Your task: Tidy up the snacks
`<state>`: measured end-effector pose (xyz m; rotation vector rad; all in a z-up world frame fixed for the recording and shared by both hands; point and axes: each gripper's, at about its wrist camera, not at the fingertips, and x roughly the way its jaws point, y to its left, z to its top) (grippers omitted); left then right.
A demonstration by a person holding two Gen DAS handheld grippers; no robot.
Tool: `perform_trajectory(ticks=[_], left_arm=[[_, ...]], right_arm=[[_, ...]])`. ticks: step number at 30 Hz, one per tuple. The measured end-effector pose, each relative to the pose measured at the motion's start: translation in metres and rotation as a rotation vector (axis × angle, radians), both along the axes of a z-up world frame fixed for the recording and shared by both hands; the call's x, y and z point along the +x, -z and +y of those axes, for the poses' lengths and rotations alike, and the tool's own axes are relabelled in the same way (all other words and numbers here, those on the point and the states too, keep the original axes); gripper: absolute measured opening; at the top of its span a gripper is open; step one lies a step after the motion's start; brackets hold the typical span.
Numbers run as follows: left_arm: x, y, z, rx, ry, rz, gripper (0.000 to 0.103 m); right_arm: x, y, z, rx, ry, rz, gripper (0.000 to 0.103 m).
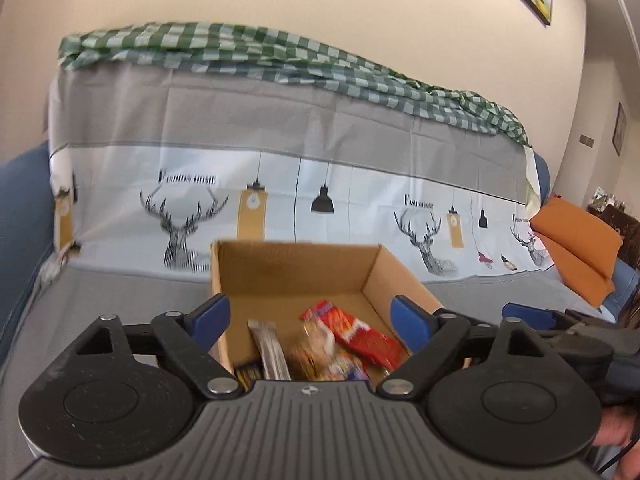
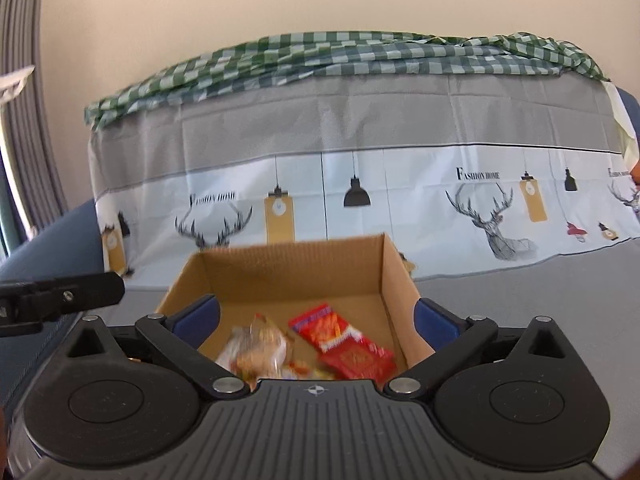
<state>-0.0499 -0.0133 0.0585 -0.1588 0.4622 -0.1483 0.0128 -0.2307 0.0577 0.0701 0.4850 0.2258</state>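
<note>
Both the left tongs [image 1: 310, 320] and right tongs [image 2: 316, 318] gape wide, holding nothing. Just ahead of them sits the cardboard box [image 1: 296, 268], with the red snack packet [image 2: 344, 344] inside.

The box [image 1: 296, 268] sits on the sofa [image 1: 120, 292], before its backrest. Packets [image 1: 356, 332] lie in the box. A cushion [image 1: 576, 248] lies far right.
</note>
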Motion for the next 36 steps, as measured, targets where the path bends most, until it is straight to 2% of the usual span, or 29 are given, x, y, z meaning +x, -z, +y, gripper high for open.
perform_trajectory(ticks=[1, 3, 4, 8, 13, 17, 36], left_arm=[[-0.007, 0.003, -0.002, -0.015, -0.006, 0.023, 0.092], [-0.020, 0.013, -0.007, -0.048, 0.008, 0.067, 0.103], [-0.027, 0.020, -0.010, -0.050, 0.012, 0.082, 0.103], [-0.036, 0.051, -0.027, 0.066, 0.006, 0.161, 0.103], [-0.035, 0.061, -0.027, 0.133, -0.002, 0.141, 0.103], [-0.028, 0.065, -0.020, 0.080, -0.024, 0.183, 0.103], [-0.010, 0.065, -0.019, 0.032, -0.054, 0.202, 0.103]], right_arm=[[-0.009, 0.001, 0.000, -0.013, -0.001, 0.002, 0.102], [-0.026, 0.006, -0.003, -0.026, 0.000, 0.010, 0.102], [-0.032, 0.009, -0.004, -0.031, 0.001, 0.021, 0.102], [-0.045, 0.018, -0.005, -0.066, 0.015, 0.041, 0.102], [-0.042, 0.025, -0.008, -0.075, 0.035, 0.060, 0.102], [-0.038, 0.028, -0.011, -0.050, 0.047, 0.080, 0.102], [-0.029, 0.035, -0.003, -0.079, 0.038, 0.088, 0.102]])
